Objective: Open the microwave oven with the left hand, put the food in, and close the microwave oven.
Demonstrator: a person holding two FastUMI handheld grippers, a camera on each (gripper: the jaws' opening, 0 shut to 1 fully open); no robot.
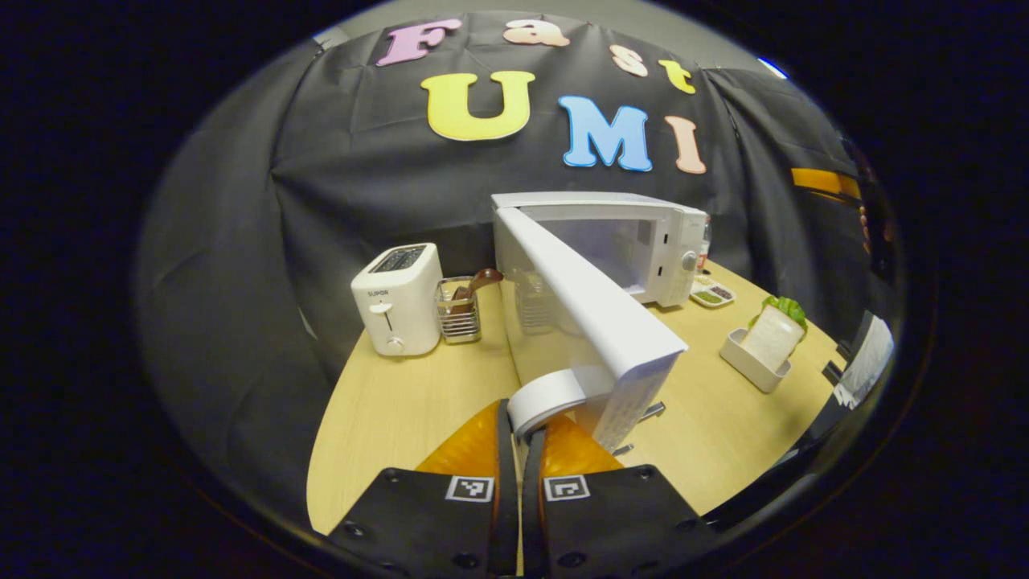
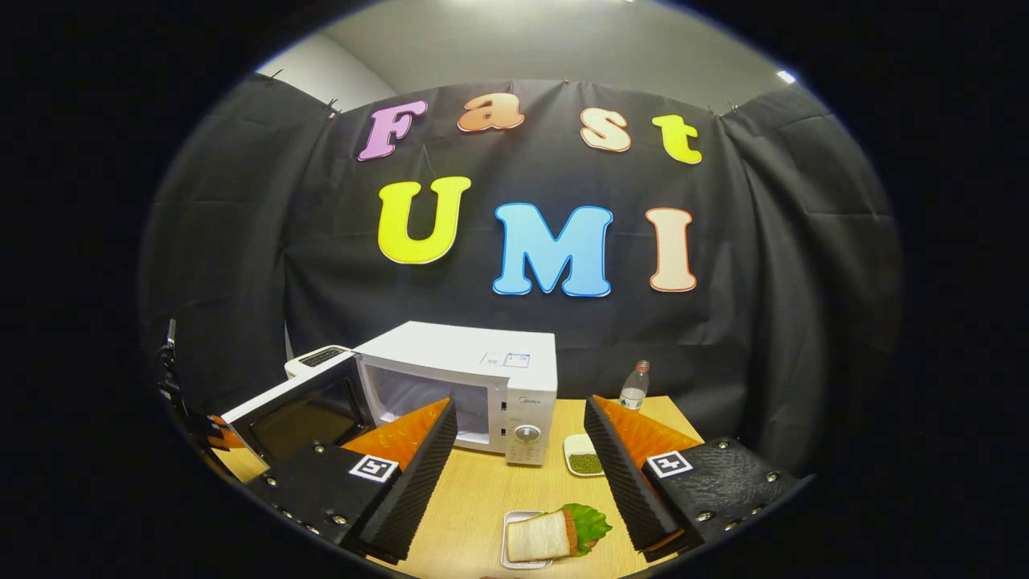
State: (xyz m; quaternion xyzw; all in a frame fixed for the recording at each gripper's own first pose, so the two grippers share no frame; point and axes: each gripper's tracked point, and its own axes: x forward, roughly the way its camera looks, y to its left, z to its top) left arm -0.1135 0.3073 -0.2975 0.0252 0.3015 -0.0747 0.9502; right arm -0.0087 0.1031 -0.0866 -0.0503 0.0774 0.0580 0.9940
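White plastic hides much of the left gripper view: the microwave oven's (image 1: 643, 241) door (image 1: 591, 314) stands swung open, edge-on, blocking the table (image 1: 402, 402) behind it, and the left gripper (image 1: 521, 438) has its jaws closed on the door handle (image 1: 547, 396), both fingers pressed to it. Inside, the oven cavity looks bare, though its floor is partly cut off by the door. Left of the oven stand a toaster (image 1: 398, 297) and a wire caddy (image 1: 458, 310) holding a brown utensil whose kind is hard to make out. To the right, a sandwich with lettuce (image 1: 776, 330) sits upright in a white tray (image 1: 752, 362). In the right gripper view, the right gripper (image 2: 522, 458) hangs wide open above that sandwich, touching nothing. Beyond it lie a small dish of green bits (image 2: 585, 462) and a water bottle (image 2: 635, 388) at the far edge.
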